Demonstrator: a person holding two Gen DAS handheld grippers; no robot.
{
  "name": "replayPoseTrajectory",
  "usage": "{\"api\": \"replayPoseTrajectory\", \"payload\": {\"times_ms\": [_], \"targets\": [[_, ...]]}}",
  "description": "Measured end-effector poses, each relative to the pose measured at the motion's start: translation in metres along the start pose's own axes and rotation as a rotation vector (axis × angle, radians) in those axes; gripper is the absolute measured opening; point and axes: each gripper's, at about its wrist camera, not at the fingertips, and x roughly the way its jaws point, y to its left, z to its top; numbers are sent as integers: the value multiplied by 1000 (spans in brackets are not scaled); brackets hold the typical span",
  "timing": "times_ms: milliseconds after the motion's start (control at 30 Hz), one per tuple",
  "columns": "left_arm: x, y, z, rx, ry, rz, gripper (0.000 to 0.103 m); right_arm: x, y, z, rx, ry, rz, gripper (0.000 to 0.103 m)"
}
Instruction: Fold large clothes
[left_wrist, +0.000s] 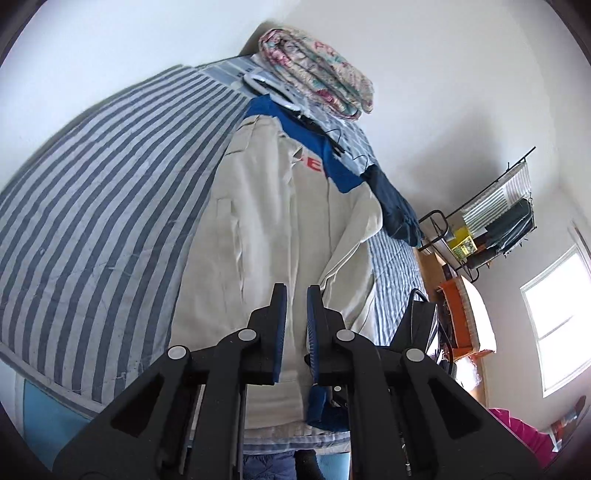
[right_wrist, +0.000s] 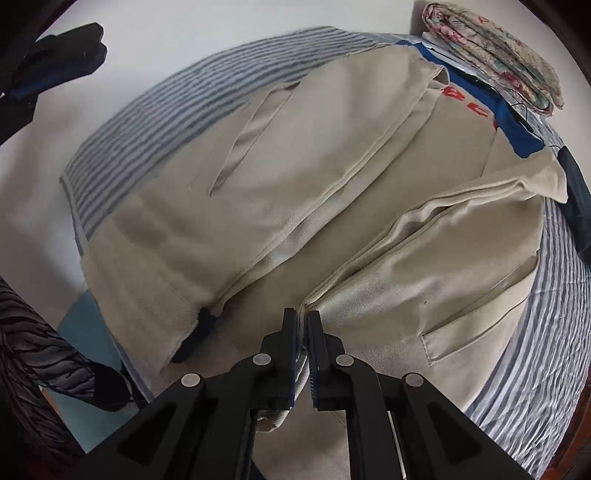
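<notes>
A beige jacket (left_wrist: 280, 221) with a blue yoke and red letters lies open, front up, on the striped bed cover (left_wrist: 110, 184). Both front panels spread apart in the right wrist view, where the jacket (right_wrist: 221, 206) fills the middle. My right gripper (right_wrist: 302, 321) is shut on the hem corner of the right front panel, and beige cloth bunches between and below its pads. My left gripper (left_wrist: 296, 295) hovers over the jacket's hem end, its blue pads a narrow slit apart with nothing between them. It also shows high against the wall as the left gripper (right_wrist: 85, 48), without cloth.
A folded floral quilt (left_wrist: 317, 70) and white hangers (left_wrist: 266, 86) lie at the bed's head. A dark blue garment (left_wrist: 399, 210) drapes over the bed's right edge. Beyond stand a black wire rack (left_wrist: 491, 221), an orange box (left_wrist: 452, 317) and a window (left_wrist: 557, 325). A striped sleeve (right_wrist: 33, 354) is at lower left.
</notes>
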Motion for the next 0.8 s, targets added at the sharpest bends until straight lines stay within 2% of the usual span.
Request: {"api": "replayPoseTrajectory", "payload": {"times_ms": [67, 100, 133, 167, 200, 300, 333, 400, 500, 633, 767, 800], "targets": [[9, 3, -1, -19, 28, -2, 8, -4, -9, -4, 35, -11, 54, 10], [16, 2, -3, -28, 45, -14, 13, -10, -13, -4, 54, -20, 96, 13], [24, 1, -5, -33, 64, -31, 26, -15, -17, -5, 69, -27, 140, 23], [30, -2, -6, -31, 78, -41, 32, -24, -22, -8, 80, -40, 183, 32], [37, -6, -9, -21, 94, -49, 41, -34, -26, -12, 83, -59, 209, 33], [57, -24, -17, 24, 149, -69, 45, -62, -43, -28, 108, -110, 244, 36], [63, -29, -20, 36, 165, -72, 50, -69, -53, -33, 129, -125, 252, 40], [76, -39, -27, 64, 193, -68, 55, -80, -75, -42, 178, -155, 247, 47], [103, -52, -39, 120, 247, -30, 55, -88, -111, -49, 259, -193, 223, 51], [133, -59, -53, 154, 313, 19, 55, -88, -170, -48, 426, -257, 245, 60], [153, -61, -66, 194, 365, 47, 55, -76, -222, -32, 546, -316, 238, 75], [156, -62, -69, 207, 372, 53, 55, -70, -234, -27, 576, -323, 242, 75]]}}
